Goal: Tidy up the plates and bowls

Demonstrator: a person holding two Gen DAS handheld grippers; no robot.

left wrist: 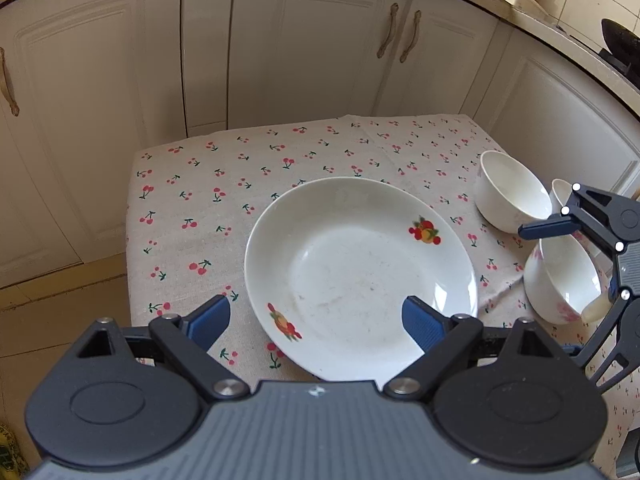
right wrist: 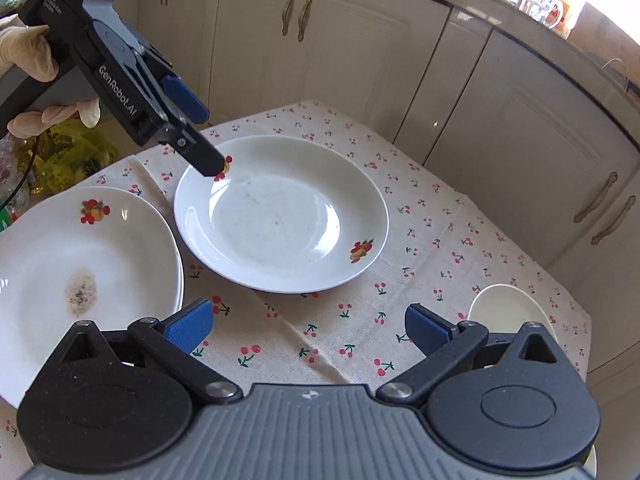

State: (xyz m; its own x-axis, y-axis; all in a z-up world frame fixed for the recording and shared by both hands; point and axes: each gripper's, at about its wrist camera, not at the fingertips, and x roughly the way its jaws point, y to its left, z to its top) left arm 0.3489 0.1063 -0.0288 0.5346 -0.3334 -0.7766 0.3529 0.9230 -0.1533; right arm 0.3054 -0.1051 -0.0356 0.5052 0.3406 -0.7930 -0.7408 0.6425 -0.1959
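A white deep ceramic plate with two small fruit prints (left wrist: 360, 276) lies flat near the middle of the cherry-patterned linen tablecloth (left wrist: 192, 184). The left gripper (left wrist: 316, 322) hangs over its near rim, blue pads spread wide with one on each side of the rim, holding nothing.

The right wrist view shows the same plate (right wrist: 280, 212) from the other side, and there the left gripper (right wrist: 198, 138), held in a pale gloved hand (right wrist: 28, 56), comes in from the upper left with one dark fingertip over the fruit print at the plate's far rim; whether it touches I cannot tell. Only this view shows a second white fruit-printed plate (right wrist: 80, 272), with a brownish smudge in its well, just beside the first on the left and seemingly resting on another plate beneath.

The right gripper (right wrist: 308, 326) is wide open and empty above bare cloth.

Only the left wrist view shows the white ceramic bowls clearly: one upright bowl (left wrist: 514, 192) at the table's right, a pink-flowered bowl (left wrist: 560, 280) nearer, with the right gripper (left wrist: 576, 260) over it. Cream cabinet doors (left wrist: 312, 48) stand behind the table.
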